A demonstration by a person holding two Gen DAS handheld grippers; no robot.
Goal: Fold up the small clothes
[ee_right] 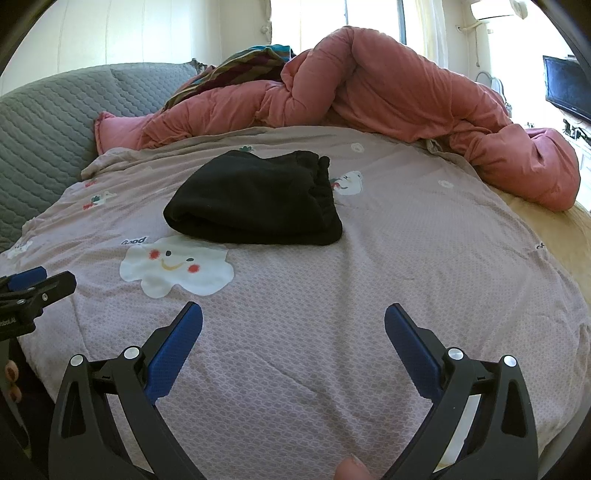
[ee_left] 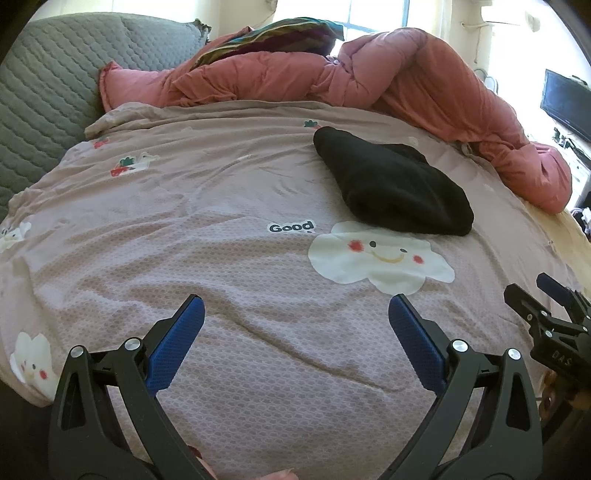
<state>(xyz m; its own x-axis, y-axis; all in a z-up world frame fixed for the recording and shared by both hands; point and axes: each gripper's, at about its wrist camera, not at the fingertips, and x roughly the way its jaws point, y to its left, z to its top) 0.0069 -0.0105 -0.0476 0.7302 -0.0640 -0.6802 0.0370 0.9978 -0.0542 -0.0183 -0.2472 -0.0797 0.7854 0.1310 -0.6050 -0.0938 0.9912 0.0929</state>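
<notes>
A small black garment [ee_left: 391, 184] lies folded into a thick bundle on the mauve bedspread [ee_left: 229, 266], just beyond a white smiling-cloud print [ee_left: 380, 260]. It also shows in the right wrist view [ee_right: 255, 201], with its gathered waistband at the right end. My left gripper [ee_left: 295, 306] is open and empty, held low over the bedspread well short of the garment. My right gripper [ee_right: 293, 314] is open and empty too, near the bed's front, to the right of the garment. The right gripper also shows at the left wrist view's right edge [ee_left: 543, 295].
A bunched pink duvet [ee_left: 424, 77] runs along the far side of the bed. A grey quilted headboard [ee_left: 48, 92] stands at the left. A striped cushion [ee_left: 273, 35] lies behind the duvet. A dark TV screen [ee_left: 567, 103] is at the far right.
</notes>
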